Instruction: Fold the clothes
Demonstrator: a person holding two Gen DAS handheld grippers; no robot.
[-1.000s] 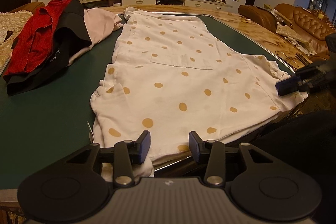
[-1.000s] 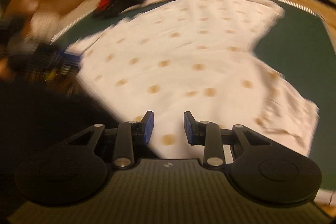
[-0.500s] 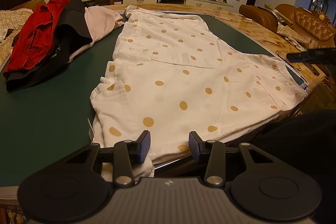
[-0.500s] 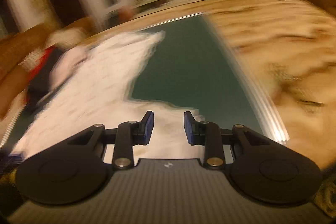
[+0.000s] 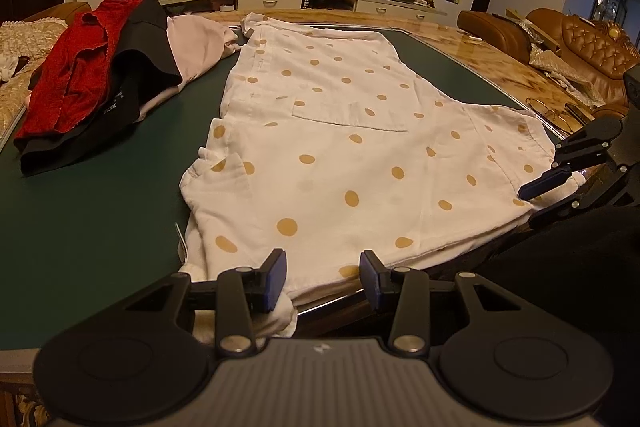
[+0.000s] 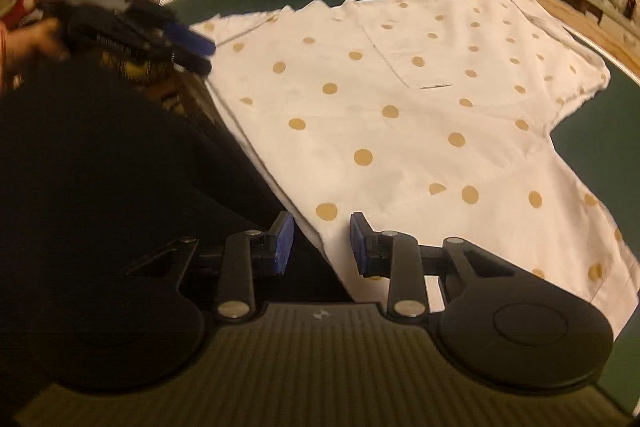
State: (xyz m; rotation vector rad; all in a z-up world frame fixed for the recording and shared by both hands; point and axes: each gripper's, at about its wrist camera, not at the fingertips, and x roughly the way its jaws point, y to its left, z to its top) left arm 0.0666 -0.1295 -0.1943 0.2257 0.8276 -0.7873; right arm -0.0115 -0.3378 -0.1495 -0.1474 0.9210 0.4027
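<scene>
While I hover both claws | white cotton shirt with tan polka dots (image 5: 340, 147) flat on green tabletop (image 5: 88, 227) | left gripper (image 5: 323, 277) spread at six o'clock hem | right gripper (image 6: 322, 245) spread, empty

The polka-dot shirt (image 5: 336, 147) is viewed from the table's (image 5: 88, 227) near edge by both wrist cameras, close and angled downward. It is approached from 7 o'clock in the left view, from 5 o'clock in the right; the clothes pile (image 5: 96, 83) is shared.
</scene>
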